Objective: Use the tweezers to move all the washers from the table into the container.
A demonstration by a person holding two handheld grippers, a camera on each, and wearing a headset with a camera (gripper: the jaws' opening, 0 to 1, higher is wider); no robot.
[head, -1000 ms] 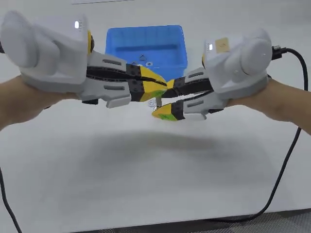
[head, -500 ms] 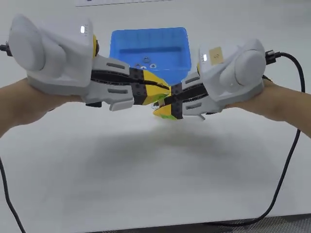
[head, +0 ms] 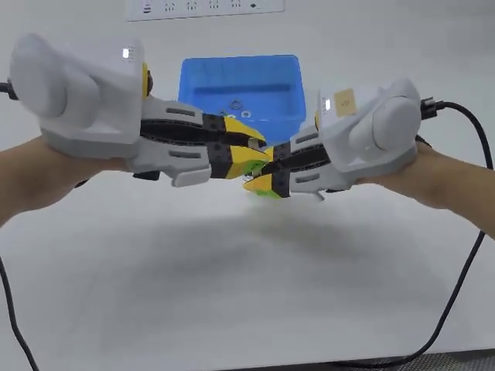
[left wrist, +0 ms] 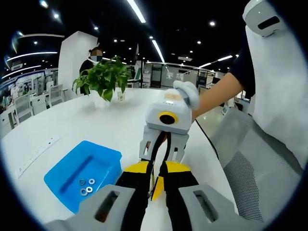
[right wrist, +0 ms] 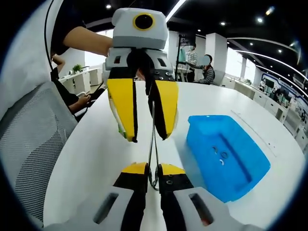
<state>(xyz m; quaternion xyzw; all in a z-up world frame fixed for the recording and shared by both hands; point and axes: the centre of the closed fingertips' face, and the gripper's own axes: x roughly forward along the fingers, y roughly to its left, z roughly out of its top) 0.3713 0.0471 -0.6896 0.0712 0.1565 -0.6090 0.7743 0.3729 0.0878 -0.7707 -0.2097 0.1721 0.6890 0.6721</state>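
My two grippers meet tip to tip above the white table, in front of the blue container (head: 193, 77). The left gripper (head: 254, 151) comes in from the left and the right gripper (head: 263, 171) from the right. Thin metal tweezers (right wrist: 154, 144) run between them. The right gripper (right wrist: 153, 175) is shut on one end, and the other end passes between the yellow jaws of the left gripper (right wrist: 147, 138), which stand close around it. Several washers (head: 240, 108) lie inside the container, also seen as washers (left wrist: 86, 186) in the left gripper view. The table under the jaws is hidden.
A black cable (head: 464, 232) trails from the right gripper across the table's right side to the front edge. A power strip (head: 203, 8) lies along the far edge. A potted plant (left wrist: 103, 77) stands on the table farther off, and an office chair (left wrist: 260, 159) stands beside the table.
The right gripper's jaws, apart one second ago, have come together on the tweezers. Both grippers have drawn slightly closer, tips overlapping. The head camera tilted, so the container sits lower in view.
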